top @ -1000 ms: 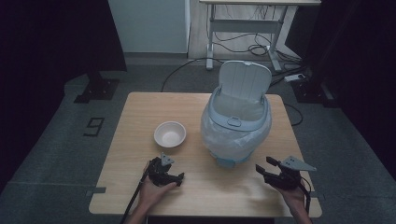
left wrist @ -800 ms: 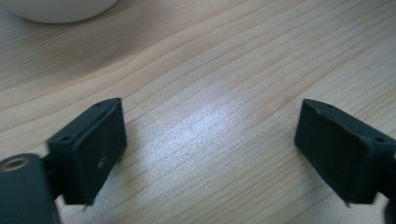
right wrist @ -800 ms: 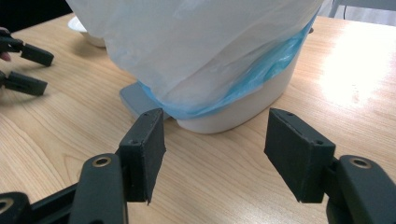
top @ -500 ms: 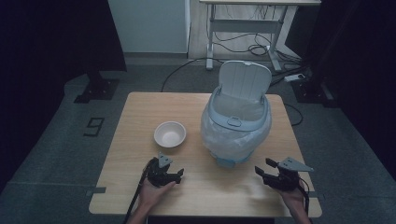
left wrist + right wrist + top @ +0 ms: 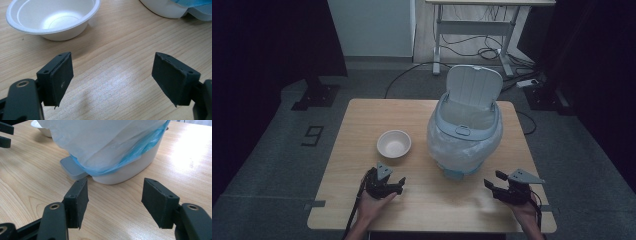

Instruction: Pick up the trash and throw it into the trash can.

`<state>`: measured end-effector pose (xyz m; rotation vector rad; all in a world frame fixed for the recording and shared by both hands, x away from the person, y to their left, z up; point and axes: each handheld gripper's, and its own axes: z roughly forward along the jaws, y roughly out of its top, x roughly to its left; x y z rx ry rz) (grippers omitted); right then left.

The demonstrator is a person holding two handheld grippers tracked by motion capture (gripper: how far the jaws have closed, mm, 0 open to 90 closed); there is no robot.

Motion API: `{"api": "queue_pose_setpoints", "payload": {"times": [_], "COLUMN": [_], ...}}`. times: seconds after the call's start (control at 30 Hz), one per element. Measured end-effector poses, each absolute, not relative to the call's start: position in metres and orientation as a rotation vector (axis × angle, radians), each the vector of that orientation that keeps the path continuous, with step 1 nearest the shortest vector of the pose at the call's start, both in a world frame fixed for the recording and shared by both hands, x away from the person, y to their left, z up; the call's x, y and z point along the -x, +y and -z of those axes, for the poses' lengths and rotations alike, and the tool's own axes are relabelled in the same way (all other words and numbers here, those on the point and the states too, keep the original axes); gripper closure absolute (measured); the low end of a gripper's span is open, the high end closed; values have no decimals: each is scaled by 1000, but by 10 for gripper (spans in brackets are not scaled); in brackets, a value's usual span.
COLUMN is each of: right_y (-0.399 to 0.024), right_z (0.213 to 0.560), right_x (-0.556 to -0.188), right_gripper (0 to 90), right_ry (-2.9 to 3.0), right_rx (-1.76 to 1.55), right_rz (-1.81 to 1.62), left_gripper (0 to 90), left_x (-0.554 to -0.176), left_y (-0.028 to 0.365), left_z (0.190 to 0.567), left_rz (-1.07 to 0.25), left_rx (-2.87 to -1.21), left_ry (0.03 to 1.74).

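Wooden table [image 5: 337, 200]. Pedal bin [image 5: 464, 135] on right half, lid up, white liner draped over rim, blue bag edge below; grey pedal [image 5: 71, 167] faces near edge. White bowl [image 5: 394, 143] left of bin, upright. Right gripper [image 5: 494, 182] near-right, jaws apart, nothing between. Left gripper [image 5: 399, 184] near bowl, jaws just narrowed, apart, nothing between.

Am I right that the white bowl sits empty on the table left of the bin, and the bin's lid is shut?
Not quite: the lid is up, not shut, and the high view shows it standing open behind the bin. The rest holds: the white bowl sits empty on the table, left of the bin.
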<state>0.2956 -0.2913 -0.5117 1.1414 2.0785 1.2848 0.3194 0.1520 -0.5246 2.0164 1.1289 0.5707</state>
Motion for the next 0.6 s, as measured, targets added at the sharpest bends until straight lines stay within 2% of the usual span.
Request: {"api": "queue_pose_setpoints", "payload": {"times": [0.6], "right_y": [-282], "right_z": [521], "right_x": [-298], "right_gripper": [375], "right_ry": [2126], "right_rx": [-1166], "right_rz": [-1187], "left_gripper": [180], "left_x": [-324], "left_y": [150], "left_z": [523], "left_rz": [-550], "left_rx": [-2014], "left_ry": [1126]}}
